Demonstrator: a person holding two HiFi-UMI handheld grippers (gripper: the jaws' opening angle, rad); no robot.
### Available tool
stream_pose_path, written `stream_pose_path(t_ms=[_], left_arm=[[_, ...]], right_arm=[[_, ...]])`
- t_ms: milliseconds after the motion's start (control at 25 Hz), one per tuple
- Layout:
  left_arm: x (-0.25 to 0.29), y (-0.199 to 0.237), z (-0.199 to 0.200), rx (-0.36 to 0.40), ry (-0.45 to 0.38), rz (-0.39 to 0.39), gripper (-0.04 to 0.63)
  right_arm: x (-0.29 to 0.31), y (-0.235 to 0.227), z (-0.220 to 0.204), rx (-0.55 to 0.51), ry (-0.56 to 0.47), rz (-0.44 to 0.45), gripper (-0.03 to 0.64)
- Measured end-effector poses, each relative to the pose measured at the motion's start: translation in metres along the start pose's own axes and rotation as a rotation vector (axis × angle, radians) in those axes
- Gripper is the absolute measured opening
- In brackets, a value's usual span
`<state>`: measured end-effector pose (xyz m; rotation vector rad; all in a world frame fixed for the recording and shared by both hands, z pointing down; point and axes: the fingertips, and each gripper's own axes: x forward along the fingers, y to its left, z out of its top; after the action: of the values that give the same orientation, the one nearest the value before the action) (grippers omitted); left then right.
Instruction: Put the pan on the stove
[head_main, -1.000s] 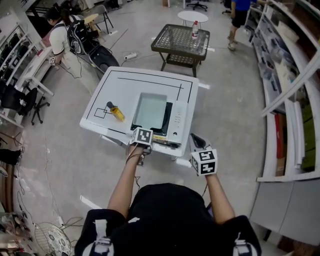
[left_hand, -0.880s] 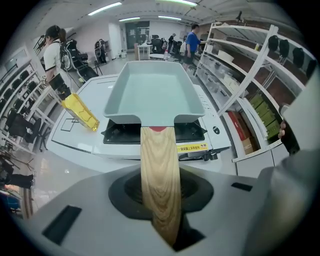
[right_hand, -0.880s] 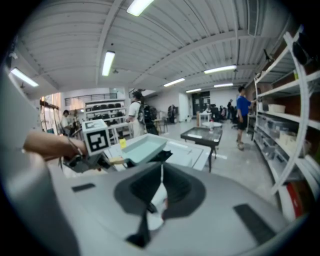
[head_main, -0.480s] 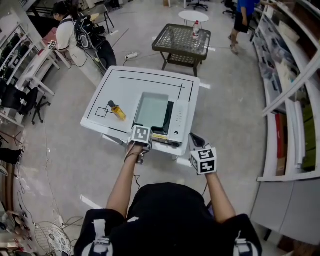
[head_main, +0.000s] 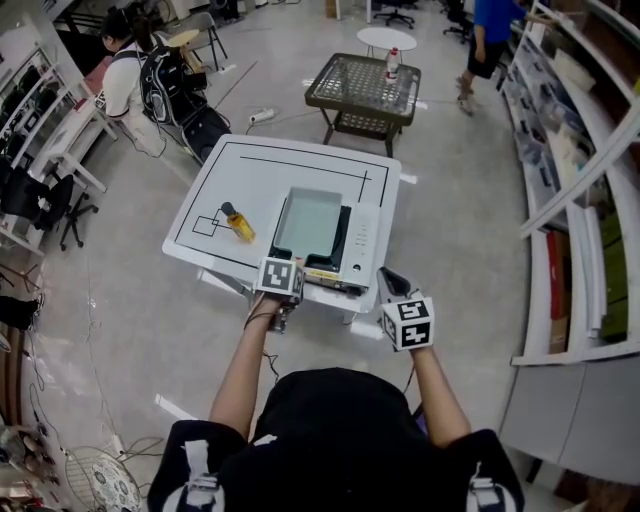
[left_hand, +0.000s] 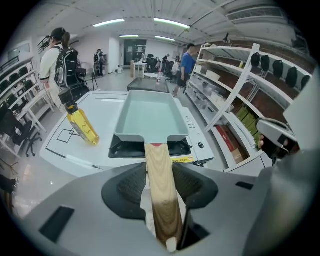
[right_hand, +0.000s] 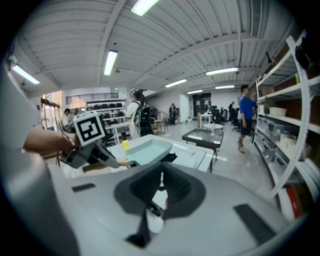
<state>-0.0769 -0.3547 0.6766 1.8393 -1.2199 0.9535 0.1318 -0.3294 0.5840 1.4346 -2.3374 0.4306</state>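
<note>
**As the jaws let go, the pan is sitting on the stove**

While the left gripper (left_hand: 161, 172) is hanging over the near edge of the white table with black marking lines (head_main: 250, 170), its jaws have just been opening to their widest. We are seeing the pale wooden handle (left_hand: 157, 152) lying loose between the dark ribbed pads, released rather than pinched. The pale teal rectangular pan (head_main: 308, 222) is resting flat on the black burner of the white single-burner stove (head_main: 361, 240), in the same spot as a second ago, with its handle reaching back over the table edge toward us. We are judging the placement as good as done. What is remaining is for this gripper to back clear of the handle without nudging the pan off the burner.

To the right of the stove, the right gripper (head_main: 392, 283) is waiting off the table's corner. Its jaws are standing almost together with nothing between them. A yellow oil bottle with a black cap (head_main: 237, 224) is lying on the table to the left of the stove, well apart from the pan.
</note>
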Motion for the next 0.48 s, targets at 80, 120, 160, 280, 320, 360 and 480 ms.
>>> stream_pose_path(t_ms=[80, 120, 160, 280, 320, 360, 480], left_arm=[[-0.008, -0.001, 0.004, 0.013, -0.038, -0.022, 0.189], [-0.014, -0.002, 0.007, 0.014, -0.061, -0.030, 0.189], [-0.020, -0.001, 0.010, 0.010, -0.083, -0.037, 0.187], [-0.041, -0.001, 0.021, -0.003, -0.150, -0.063, 0.163], [-0.049, -0.001, 0.026, 0.001, -0.180, -0.070, 0.151], [-0.058, -0.002, 0.032, 0.012, -0.217, -0.076, 0.136], [-0.089, -0.006, 0.051, 0.089, -0.353, -0.069, 0.085]], right_arm=[[0.000, 0.005, 0.003, -0.002, -0.007, -0.001, 0.035], [0.000, 0.007, 0.004, -0.005, -0.008, -0.002, 0.035], [0.000, 0.009, 0.004, -0.008, -0.007, -0.002, 0.035], [0.001, 0.015, 0.007, -0.019, -0.005, -0.003, 0.035], [0.001, 0.018, 0.010, -0.024, -0.007, -0.002, 0.035], [0.001, 0.020, 0.013, -0.031, -0.011, -0.002, 0.035], [-0.002, 0.024, 0.029, -0.046, -0.034, -0.007, 0.035]])
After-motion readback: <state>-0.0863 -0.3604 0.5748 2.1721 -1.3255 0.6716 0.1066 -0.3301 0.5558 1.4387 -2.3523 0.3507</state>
